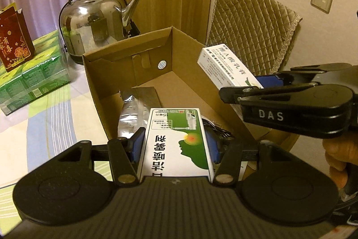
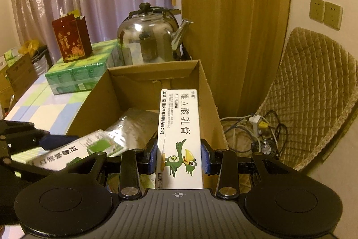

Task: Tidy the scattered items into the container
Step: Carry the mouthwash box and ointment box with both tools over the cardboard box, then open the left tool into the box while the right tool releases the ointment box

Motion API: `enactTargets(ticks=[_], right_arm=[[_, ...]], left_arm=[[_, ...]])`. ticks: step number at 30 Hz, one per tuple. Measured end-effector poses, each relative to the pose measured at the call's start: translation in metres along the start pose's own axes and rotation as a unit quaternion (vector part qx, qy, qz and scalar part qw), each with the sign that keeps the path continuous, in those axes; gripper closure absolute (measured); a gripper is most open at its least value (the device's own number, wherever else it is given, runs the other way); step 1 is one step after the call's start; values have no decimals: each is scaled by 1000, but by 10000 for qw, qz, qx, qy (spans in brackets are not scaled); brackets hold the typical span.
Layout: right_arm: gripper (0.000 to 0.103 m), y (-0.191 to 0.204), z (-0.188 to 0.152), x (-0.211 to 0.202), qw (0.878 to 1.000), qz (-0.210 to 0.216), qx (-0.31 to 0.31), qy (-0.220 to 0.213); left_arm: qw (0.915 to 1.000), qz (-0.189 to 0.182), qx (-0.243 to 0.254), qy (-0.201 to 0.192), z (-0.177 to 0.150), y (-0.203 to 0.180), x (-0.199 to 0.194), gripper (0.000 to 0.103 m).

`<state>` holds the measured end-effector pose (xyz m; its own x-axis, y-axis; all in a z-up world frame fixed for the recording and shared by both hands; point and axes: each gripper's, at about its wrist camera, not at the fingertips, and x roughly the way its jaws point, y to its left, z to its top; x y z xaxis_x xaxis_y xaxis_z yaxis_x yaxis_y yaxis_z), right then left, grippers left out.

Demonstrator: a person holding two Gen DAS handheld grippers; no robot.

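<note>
We are gripping the green-and-white spray box (image 1: pixel 177 140) in the left gripper (image 1: pixel 176 145), blue pads (image 1: pixel 139 142) pressing on both long sides, jaws set narrow around it. We are holding the box lengthwise along the fingers, its far end poking over the near edge of the cardboard box (image 1: pixel 134 55). Just past that far end, a silver foil pouch (image 1: pixel 132 113) is lying on the carton floor. To the right of this gripper, our right gripper (image 2: pixel 180 156) is clamping the white ointment box (image 2: pixel 179 138) with the green bird print, pads flat against its two sides, jaws also narrow. We are holding that box pointing forward, its far end hanging over the carton's interior close to the right wall. A hand (image 1: pixel 337 162) is showing behind the right tool at the frame's right edge. Beyond the carton, a steel kettle (image 2: pixel 152 39) is standing just behind its back wall. Left of the kettle, a green tissue pack (image 2: pixel 76 75) is sitting on the checked tablecloth (image 1: pixel 51 118), a red gift bag (image 2: pixel 71 37) on top. Right of the carton, a quilted chair cushion (image 1: pixel 252 26) is leaning near the wall.
</note>
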<state>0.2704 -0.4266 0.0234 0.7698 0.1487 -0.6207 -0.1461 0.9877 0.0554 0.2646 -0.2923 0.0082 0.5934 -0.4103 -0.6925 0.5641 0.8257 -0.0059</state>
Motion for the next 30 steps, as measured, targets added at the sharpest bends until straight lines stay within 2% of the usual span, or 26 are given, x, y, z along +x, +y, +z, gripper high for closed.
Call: enactTargets(ticks=[9, 30], right_arm=[[68, 3, -1, -2, 10000, 25, -12, 13], [68, 28, -1, -6, 9998, 128, -135, 67]], left_arm=[[9997, 142, -74, -201, 1, 12, -15, 53], [9985, 292, -401, -239, -17, 30, -51, 53]])
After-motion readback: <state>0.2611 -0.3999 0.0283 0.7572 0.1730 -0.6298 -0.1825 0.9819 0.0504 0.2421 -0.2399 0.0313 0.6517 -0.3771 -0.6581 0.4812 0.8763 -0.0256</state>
